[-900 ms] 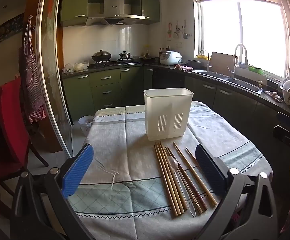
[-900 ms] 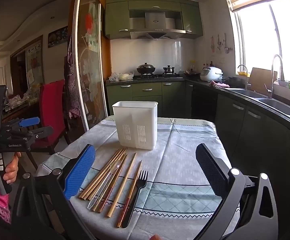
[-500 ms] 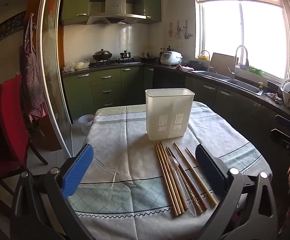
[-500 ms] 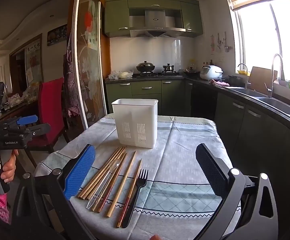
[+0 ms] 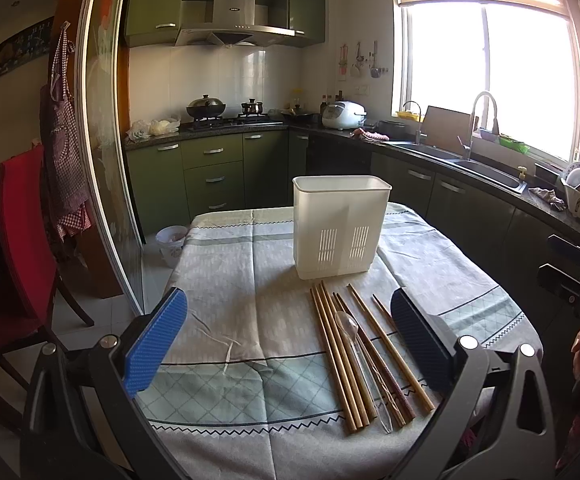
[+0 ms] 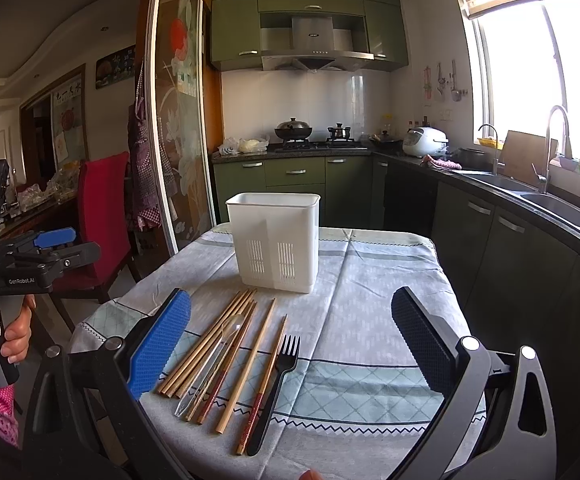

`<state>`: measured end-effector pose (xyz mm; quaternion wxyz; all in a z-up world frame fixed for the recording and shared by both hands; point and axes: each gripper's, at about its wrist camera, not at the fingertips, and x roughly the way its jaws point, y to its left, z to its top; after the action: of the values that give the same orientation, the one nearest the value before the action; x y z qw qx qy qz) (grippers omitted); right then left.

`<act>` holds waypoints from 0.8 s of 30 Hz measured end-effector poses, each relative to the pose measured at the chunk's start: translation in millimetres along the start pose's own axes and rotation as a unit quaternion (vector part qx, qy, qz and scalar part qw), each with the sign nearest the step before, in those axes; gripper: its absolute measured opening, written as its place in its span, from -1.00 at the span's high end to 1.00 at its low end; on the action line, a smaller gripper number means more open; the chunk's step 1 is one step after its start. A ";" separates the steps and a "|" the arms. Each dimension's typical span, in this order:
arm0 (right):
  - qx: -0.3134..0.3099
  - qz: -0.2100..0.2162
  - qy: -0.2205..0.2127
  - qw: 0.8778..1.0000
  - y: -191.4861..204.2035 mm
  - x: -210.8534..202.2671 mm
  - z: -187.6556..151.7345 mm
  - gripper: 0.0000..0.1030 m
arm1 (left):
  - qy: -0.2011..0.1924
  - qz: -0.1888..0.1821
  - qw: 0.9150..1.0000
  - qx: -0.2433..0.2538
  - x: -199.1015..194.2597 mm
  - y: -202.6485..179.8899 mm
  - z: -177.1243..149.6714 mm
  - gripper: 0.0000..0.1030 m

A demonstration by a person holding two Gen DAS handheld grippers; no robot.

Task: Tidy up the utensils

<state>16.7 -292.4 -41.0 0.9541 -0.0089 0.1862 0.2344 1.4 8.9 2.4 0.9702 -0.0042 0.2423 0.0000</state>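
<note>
I've got both sets of jaws wide & empty above the near worktop edge, w/ the chopsticks (image 6: 225,348), clear spoon (image 6: 215,356) & black fork (image 6: 277,384) lying near-to-far toward the white caddy (image 6: 275,240), nearer my right gripper (image 6: 290,344) than the left gripper (image 5: 290,340).

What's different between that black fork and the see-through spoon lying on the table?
The black fork is opaque and dark, standing out clearly; the clear spoon is transparent and hard to see. The fork lies at the right end of the row, beside only one chopstick; the spoon lies among the wooden chopsticks. The fork ends in tines, the spoon in a rounded bowl. Both lie flat on the tablecloth, heads pointing toward the white utensil holder.
</note>
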 end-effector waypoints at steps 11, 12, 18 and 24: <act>0.000 0.001 0.002 1.000 0.4 1.0 0.7 -0.92 | 0.001 -0.001 1.000 -0.003 2.5 -1.4 -3.4 -0.89; 0.000 0.000 0.002 1.000 0.6 1.4 0.4 -0.92 | 0.001 -0.001 1.000 -0.004 4.0 0.2 -5.4 -0.89; 0.000 0.001 0.002 1.000 1.2 1.4 -0.6 -0.92 | 0.002 -0.001 1.000 -0.008 5.1 0.6 -9.0 -0.89; 0.001 0.001 0.003 1.000 1.0 1.3 0.2 -0.92 | 0.003 -0.002 1.000 -0.008 4.8 1.6 -8.1 -0.89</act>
<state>17.4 -290.9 -41.2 0.9532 -0.0086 0.1892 0.2355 1.8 10.5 -7.0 0.9695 -0.0130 0.2448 -0.0002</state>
